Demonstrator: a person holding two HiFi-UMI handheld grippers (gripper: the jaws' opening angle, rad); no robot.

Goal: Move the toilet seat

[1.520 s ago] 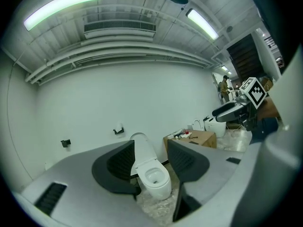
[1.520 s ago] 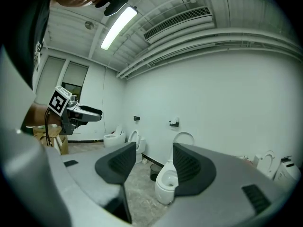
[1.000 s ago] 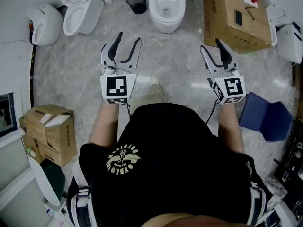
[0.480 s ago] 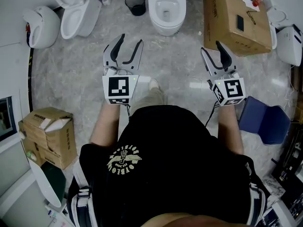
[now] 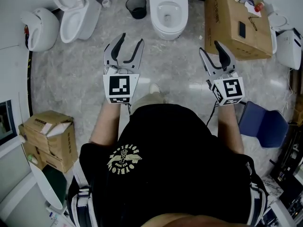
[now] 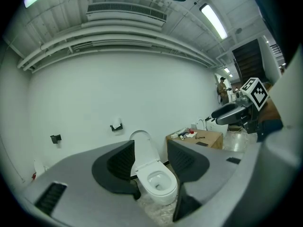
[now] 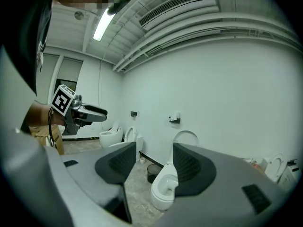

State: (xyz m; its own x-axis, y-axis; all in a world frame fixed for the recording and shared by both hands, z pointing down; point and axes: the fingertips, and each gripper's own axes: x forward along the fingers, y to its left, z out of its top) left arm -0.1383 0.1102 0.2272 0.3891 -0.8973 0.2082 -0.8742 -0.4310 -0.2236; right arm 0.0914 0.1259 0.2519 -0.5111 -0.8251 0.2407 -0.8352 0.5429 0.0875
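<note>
A white toilet [image 5: 169,14] stands against the far wall, top centre of the head view, with its seat and lid [image 6: 141,146] raised against the wall and the bowl [image 6: 158,184] uncovered. My left gripper [image 5: 129,44] is held over the floor short of the toilet, to its left, jaws apart with nothing between them. My right gripper [image 5: 213,51] hovers to the toilet's right, also open and empty. The left gripper view frames the toilet between its jaws [image 6: 150,162]. In the right gripper view [image 7: 154,167] the toilet [image 7: 163,193] shows a little farther off.
A big cardboard box [image 5: 234,22] with small items on top stands right of the toilet, a black waste bin [image 5: 137,4] left of it. Two more toilets [image 5: 78,8] sit at far left. Cardboard boxes [image 5: 47,138] are at near left, a blue chair [image 5: 265,124] at right.
The person has stepped a little closer to the toilet; it sits lower in the head view. Both grippers stayed open and moved slightly forward.
</note>
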